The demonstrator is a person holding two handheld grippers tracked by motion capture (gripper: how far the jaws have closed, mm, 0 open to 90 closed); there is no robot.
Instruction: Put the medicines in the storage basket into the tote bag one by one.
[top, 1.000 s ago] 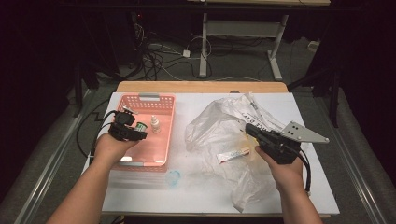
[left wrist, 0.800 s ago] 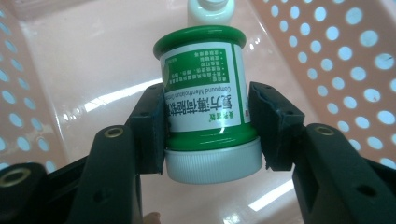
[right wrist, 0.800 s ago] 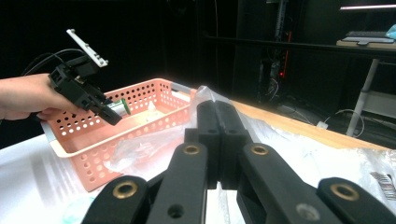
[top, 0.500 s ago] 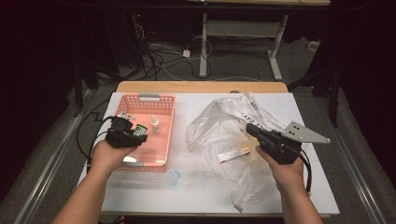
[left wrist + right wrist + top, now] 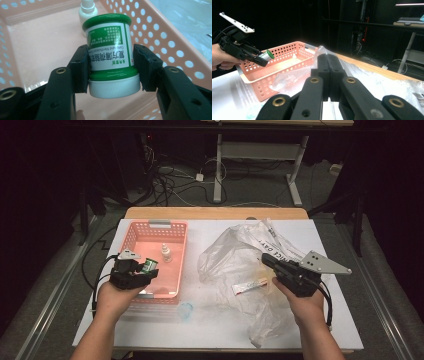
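The green jar point(image 5: 111, 52) sits clamped between the pads of the left claw point(image 5: 112, 66), held over the inside of the pink basket point(image 5: 131, 237). The jar is a short round tub with a green body, a white label printed in green characters and a line of Latin lettering, and a white ribbed cap; in the left gripper view the cap is nearest the claw's base and the green end points away, so the printing reads upside down. The pads bear on the label on both sides, and the grip looks square and even. Beyond the jar, farther from the claw, a small white bottle point(image 5: 87, 10) stands upright on the basket floor. Judged from this, the work is sorting small items from the clear plastic bag point(image 5: 235, 257) into the basket: one bottle is placed, the jar is carried over the basket but not yet set down, and a flat white tube point(image 5: 250, 286) lies in the bag, so at least that item is probably left. The right claw point(image 5: 266, 258) has its jaws pressed together on nothing, its tip over the bag's right side, well apart from the left claw. A small bluish thing point(image 5: 185, 310) lies on the white tabletop point(image 5: 210, 330) just outside the basket's near wall; what it is cannot be told.
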